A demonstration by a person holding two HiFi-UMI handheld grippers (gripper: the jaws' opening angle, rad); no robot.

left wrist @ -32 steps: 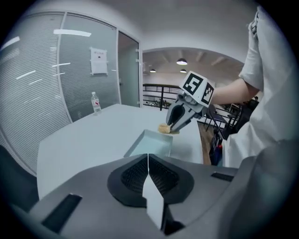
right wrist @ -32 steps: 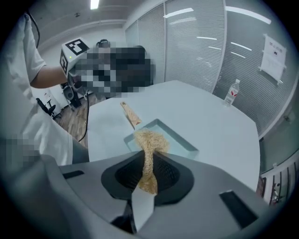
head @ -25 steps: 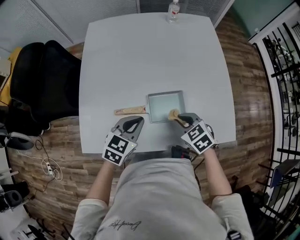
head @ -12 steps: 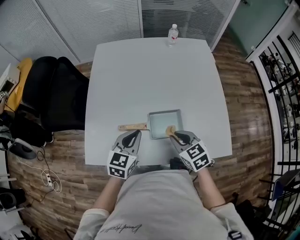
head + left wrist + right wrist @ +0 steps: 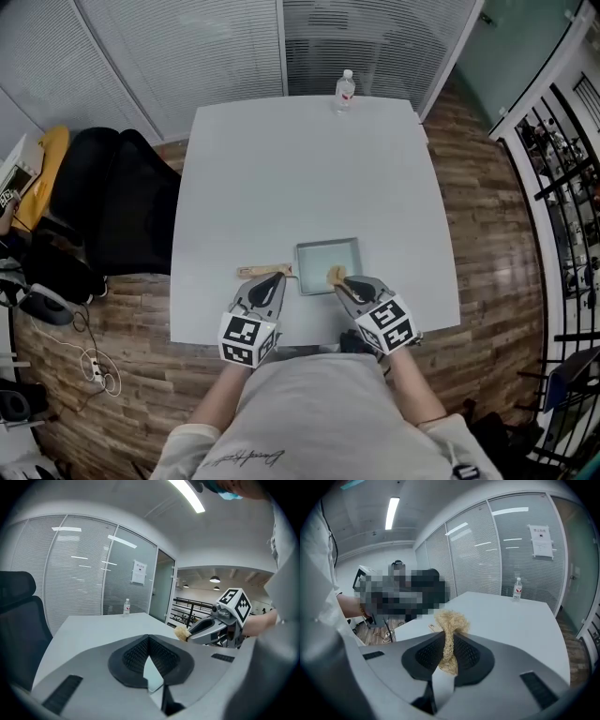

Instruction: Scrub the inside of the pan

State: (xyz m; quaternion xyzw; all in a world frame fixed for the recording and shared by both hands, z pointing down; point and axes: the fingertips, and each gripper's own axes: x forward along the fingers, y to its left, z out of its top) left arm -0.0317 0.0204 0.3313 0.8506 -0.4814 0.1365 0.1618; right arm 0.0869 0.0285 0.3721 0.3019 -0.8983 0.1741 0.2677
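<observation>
Pan (image 5: 328,255) sits low on the near half of the white table (image 5: 309,159), square and shallow, with its wooden handle (image 5: 255,272) pointing toward the person's left. Over the last second the whole view has tipped up, so the table and pan now show lower in the head view. The pan itself does not appear to have moved on the tabletop.

The right gripper (image 5: 343,282) has slid a little to the left along the pan's near edge. Its jaws are clamped on a tan fibre scrubber (image 5: 335,274), whose tuft sticks out past the pads in the right gripper view. The scrubber now lies at the near rim rather than in the near right corner. I cannot tell whether it presses on the pan floor. That small sideways shift reads as a scrubbing stroke under way, with most of the pan's inside not yet covered.

The left gripper (image 5: 274,279) has crept forward until its tip meets the handle in the head view. Its jaws are pressed together with nothing between them, so the pan looks unsteadied. Both forearms reach forward from the body, with the grippers angled inward toward the pan.
</observation>
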